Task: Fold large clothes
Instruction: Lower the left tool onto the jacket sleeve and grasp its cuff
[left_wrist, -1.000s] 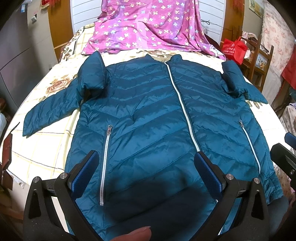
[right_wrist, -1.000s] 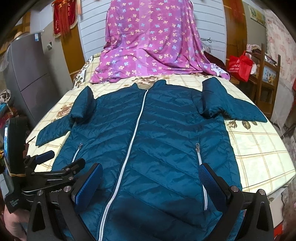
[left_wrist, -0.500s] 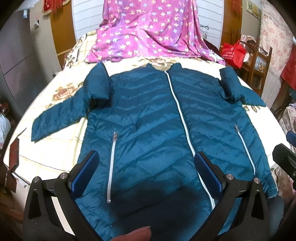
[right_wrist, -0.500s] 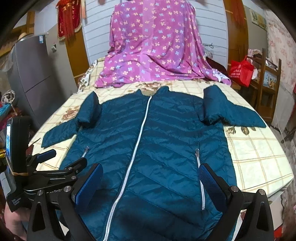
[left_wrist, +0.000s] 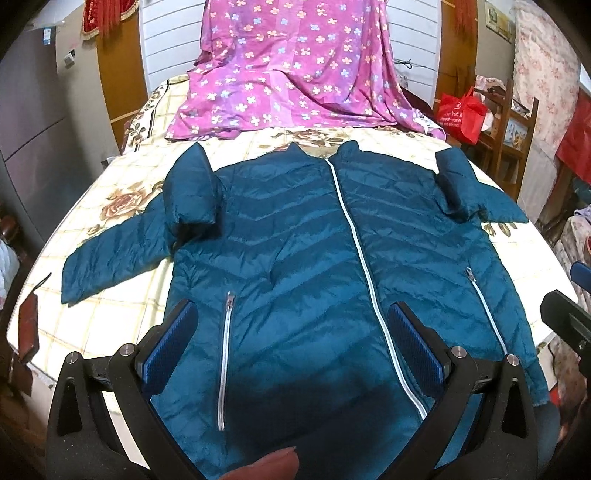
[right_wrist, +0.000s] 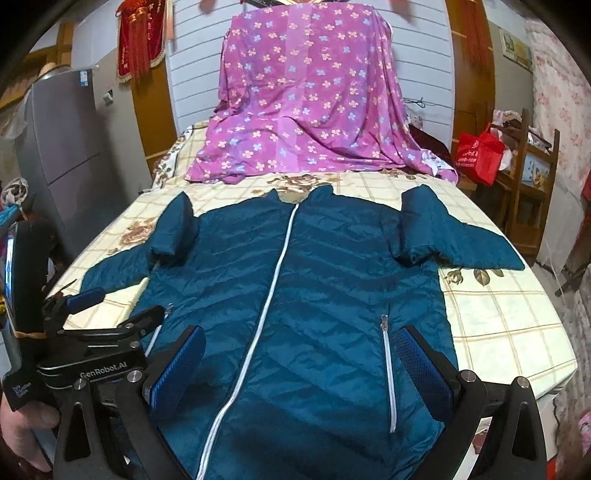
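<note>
A teal quilted down jacket (left_wrist: 295, 258) (right_wrist: 295, 295) lies flat and zipped on the bed, collar away from me, both sleeves bent back at the shoulders and spread sideways. My left gripper (left_wrist: 291, 339) hovers open over the hem, left of the white centre zip (left_wrist: 358, 240), holding nothing. My right gripper (right_wrist: 303, 363) is open above the hem, between the centre zip (right_wrist: 266, 306) and the right pocket zip (right_wrist: 388, 365). The left gripper's body (right_wrist: 92, 354) shows at the left of the right wrist view.
The bed (right_wrist: 509, 325) has a cream floral checked sheet. A purple flowered cloth (right_wrist: 310, 110) drapes a tall mound at its head. A red bag (right_wrist: 480, 155) and wooden shelf (right_wrist: 532, 184) stand at the right, a grey fridge (right_wrist: 62, 158) at the left.
Both grippers have drawn back and risen from the jacket, so more of the bed and room shows. The jacket has not moved, and both stay open.
</note>
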